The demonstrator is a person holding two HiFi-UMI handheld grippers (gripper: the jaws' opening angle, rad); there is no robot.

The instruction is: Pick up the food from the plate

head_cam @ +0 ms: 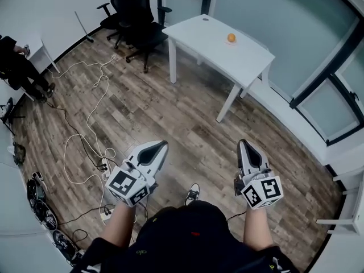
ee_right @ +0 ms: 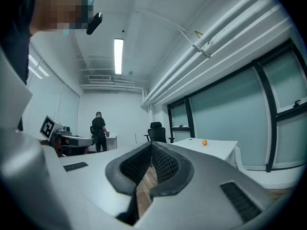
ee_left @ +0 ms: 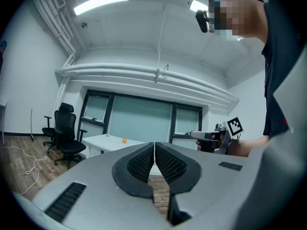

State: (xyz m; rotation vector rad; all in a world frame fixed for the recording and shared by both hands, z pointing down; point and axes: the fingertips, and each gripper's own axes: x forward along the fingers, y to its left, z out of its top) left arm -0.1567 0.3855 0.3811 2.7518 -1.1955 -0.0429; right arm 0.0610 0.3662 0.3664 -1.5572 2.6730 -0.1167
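Two grippers are held out over a wooden floor (head_cam: 170, 112), side by side and well apart from each other. The left gripper (head_cam: 161, 145) is seen in its own view with the jaws pressed together. Its ribbed pads (ee_left: 141, 164) meet along a thin line at the tips, and nothing is caught between them. The right gripper (head_cam: 243, 143) is closed in the same way: in its own view the pads are brought together at the tips and nothing is pinched. Only floor is seen through the narrow gap lower down between each pair of jaws. A marker cube (head_cam: 129, 186) is carried at the back of each gripper, next to the holding hand.

The food (head_cam: 231, 37), a small round orange thing, is found on a white table (head_cam: 199, 36), toward the table's far edge and well away from both grippers. A pale plate (head_cam: 231, 42) under it can barely be made out. In both gripper views the food is seen small and distant, above the closed jaws.

Black office chairs (head_cam: 133, 16) are set by the table's left end. White cables (head_cam: 94, 90) are strewn over the floor at the left, and a power strip (head_cam: 104, 165) lies near the left gripper. A second person (head_cam: 17, 67) in dark clothes is seen at a desk at the far left. A shoe (head_cam: 192, 193) shows on the floor between the two grippers. Glass panels (head_cam: 284, 27) in dark frames are set behind the table.
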